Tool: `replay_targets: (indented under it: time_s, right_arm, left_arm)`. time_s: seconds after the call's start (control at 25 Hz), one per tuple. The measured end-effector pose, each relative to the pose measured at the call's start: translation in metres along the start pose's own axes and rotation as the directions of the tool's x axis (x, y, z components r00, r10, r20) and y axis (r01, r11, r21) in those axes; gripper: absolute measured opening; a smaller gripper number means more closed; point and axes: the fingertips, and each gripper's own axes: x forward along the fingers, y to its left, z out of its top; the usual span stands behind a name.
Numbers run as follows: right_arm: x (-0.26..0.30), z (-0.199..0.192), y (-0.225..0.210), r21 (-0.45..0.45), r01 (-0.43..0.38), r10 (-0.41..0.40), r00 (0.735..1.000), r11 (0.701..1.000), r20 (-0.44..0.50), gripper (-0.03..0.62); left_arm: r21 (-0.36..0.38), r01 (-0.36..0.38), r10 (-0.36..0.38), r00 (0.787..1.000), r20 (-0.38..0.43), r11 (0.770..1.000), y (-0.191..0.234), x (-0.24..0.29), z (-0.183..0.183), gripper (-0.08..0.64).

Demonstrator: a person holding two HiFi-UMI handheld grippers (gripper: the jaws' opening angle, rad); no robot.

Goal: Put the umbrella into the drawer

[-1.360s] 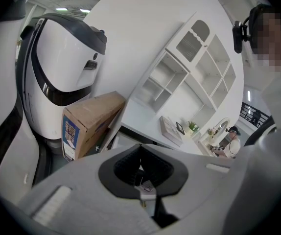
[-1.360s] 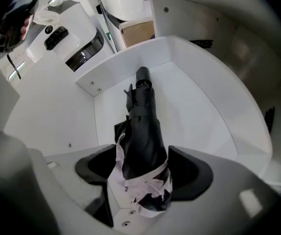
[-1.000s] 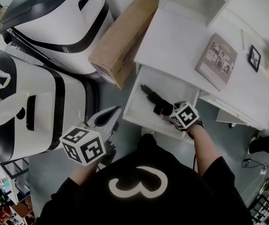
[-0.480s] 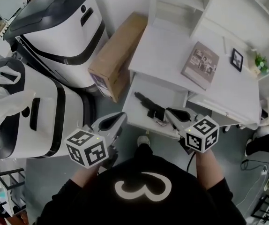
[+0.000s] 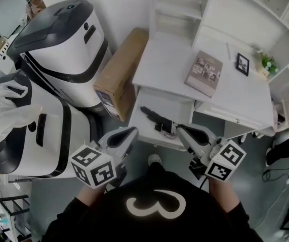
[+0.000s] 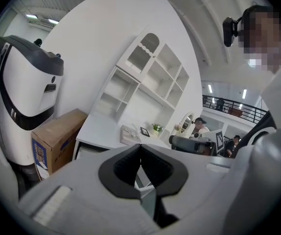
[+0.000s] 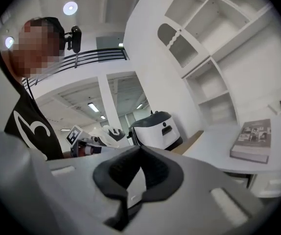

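Slim black folded umbrella lies in smooth white drawer; left tool and right tool closed, empty

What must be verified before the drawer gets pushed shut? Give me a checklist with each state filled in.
1. Umbrella inside the drawer: ok, it lies on the drawer's floor.
2. Right tongs free of the umbrella: ok, shut with nothing between them.
3. Left tongs free: ok, shut and empty.
4. Drawer shut: not ok, it stands pulled out under the desk.
5. Umbrella low enough to pass under the desk's edge: cannot tell.
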Motion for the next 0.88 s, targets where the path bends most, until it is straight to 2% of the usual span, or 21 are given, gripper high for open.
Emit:
replay_targets:
  time_s: [0.36, 0.88]
  right_arm:
    - [-0.017, -0.012, 0.009, -0.089, 0.056, -0.059, 0.998, 0.994, -0.032, 0.003]
    - [-0.022, -0.011, 0.001, -0.079, 0.059, -0.062, 0.997, 0.995, -0.039, 0.002]
  left_arm:
    - [0.050, 0.055, -0.054, 0.999, -0.004, 0.997, -0.027, 0.002, 0.003, 0.009]
    - [0.063, 0.075, -0.073, 0.997, -0.028, 0.995, -0.034, 0.013, 0.002, 0.009]
